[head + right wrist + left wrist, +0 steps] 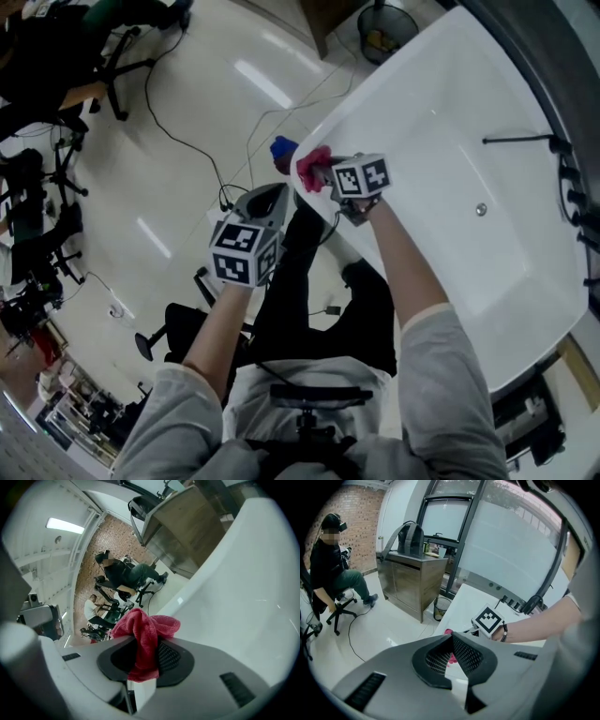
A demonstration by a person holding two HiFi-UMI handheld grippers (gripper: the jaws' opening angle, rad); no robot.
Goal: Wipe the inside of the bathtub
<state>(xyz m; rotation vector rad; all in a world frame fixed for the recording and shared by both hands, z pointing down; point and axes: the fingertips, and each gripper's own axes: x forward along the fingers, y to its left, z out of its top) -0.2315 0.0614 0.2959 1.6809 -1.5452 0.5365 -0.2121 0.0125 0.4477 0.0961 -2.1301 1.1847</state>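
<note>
The white bathtub (pixel 450 122) fills the right of the head view, its inside bare. My right gripper (pixel 322 174) hovers at the tub's near rim, shut on a red cloth (pixel 309 167). In the right gripper view the cloth (pixel 145 630) bunches out between the jaws of the right gripper (pixel 147 651), with the tub's wall (pixel 234 597) just beyond. My left gripper (pixel 270 199) is outside the tub, to the left of the rim. In the left gripper view the left gripper (pixel 451 638) is shut with nothing held. The cloth (pixel 448 631) shows just past its jaws.
A black handheld shower and fittings (pixel 520 141) lie along the tub's far side, above a drain (pixel 481 209). A small blue object (pixel 283 147) sits by the rim. A waste bin (pixel 440 607) and cabinet (pixel 412 583) stand nearby. Cables (pixel 187 141), office chairs (pixel 112 56) and a seated person (pixel 333 569) occupy the floor.
</note>
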